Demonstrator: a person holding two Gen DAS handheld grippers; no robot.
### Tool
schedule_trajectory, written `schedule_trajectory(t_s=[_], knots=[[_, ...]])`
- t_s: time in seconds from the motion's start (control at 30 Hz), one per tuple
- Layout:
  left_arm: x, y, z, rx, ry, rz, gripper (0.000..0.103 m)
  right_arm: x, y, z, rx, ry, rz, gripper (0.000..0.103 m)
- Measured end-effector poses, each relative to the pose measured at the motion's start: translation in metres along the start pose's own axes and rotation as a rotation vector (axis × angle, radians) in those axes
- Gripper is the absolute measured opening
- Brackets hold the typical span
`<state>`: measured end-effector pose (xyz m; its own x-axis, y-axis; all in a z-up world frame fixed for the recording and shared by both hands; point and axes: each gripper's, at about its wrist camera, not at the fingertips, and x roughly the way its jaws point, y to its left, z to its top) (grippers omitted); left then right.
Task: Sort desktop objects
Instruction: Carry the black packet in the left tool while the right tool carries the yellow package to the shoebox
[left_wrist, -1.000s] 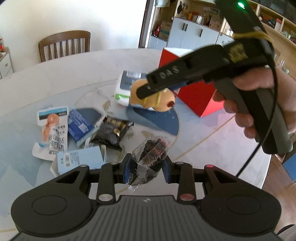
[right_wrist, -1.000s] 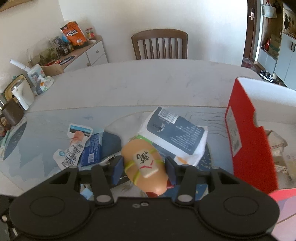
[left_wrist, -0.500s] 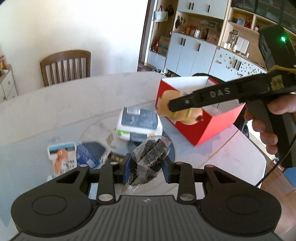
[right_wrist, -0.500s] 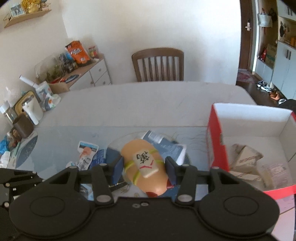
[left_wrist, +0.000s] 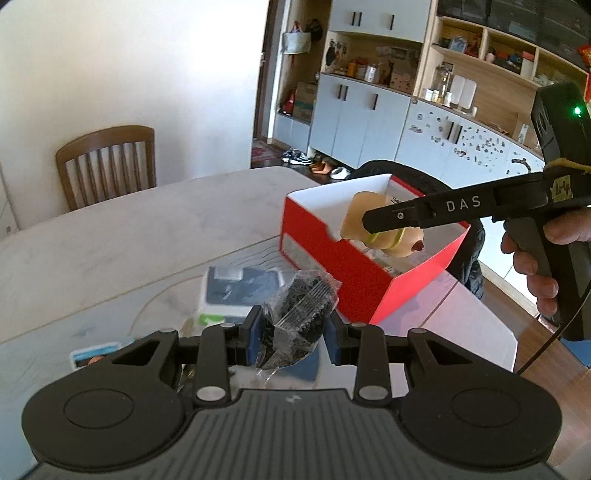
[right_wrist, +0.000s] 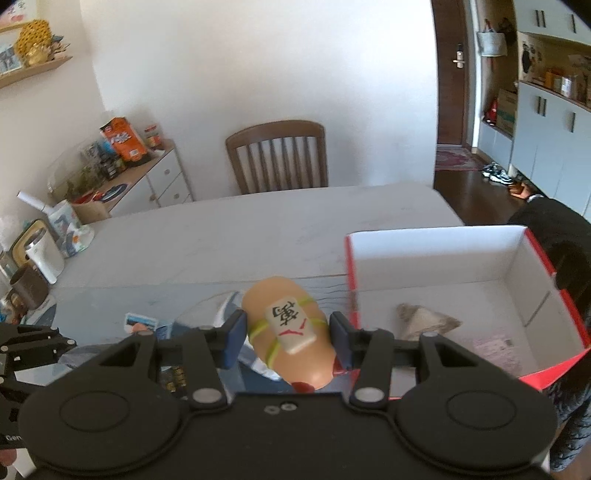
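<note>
The right claw (right_wrist: 287, 341) grips a tan squishy toy (right_wrist: 288, 332), the red box (right_wrist: 532, 354) just ahead-right of it. The left claw (left_wrist: 294, 330) pinches a dark snack packet (left_wrist: 299, 314). A few items lie boxed; several packets wait below.

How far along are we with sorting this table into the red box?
Done: a grey wrapped packet and a pale sachet lie in the red box. In hand: right claw holds the peach toy, left claw a clear packet of dark snack. Left: wet-wipes pack on the table.
</note>
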<state>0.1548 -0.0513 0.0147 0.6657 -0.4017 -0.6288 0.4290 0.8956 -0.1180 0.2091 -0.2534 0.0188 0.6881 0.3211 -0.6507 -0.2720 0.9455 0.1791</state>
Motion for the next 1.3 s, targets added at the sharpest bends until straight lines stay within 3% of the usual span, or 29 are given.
schedule_trajectory(t_s=[0.73,1.03,1.3], knots=[[0.091,-0.103,0.061,0.125,0.028,-0.094,0.033,-0.026,-0.129,-0.012,0.074,-0.018,-0.099,0.048],[0.148,-0.121,0.088,0.141,0.135,-0.13,0.033,-0.014,-0.166,-0.008,0.093,0.012,-0.116,0.048],[0.196,-0.121,0.11,0.124,0.286,-0.173,0.033,0.009,-0.178,0.0,0.05,0.038,-0.127,0.048]])
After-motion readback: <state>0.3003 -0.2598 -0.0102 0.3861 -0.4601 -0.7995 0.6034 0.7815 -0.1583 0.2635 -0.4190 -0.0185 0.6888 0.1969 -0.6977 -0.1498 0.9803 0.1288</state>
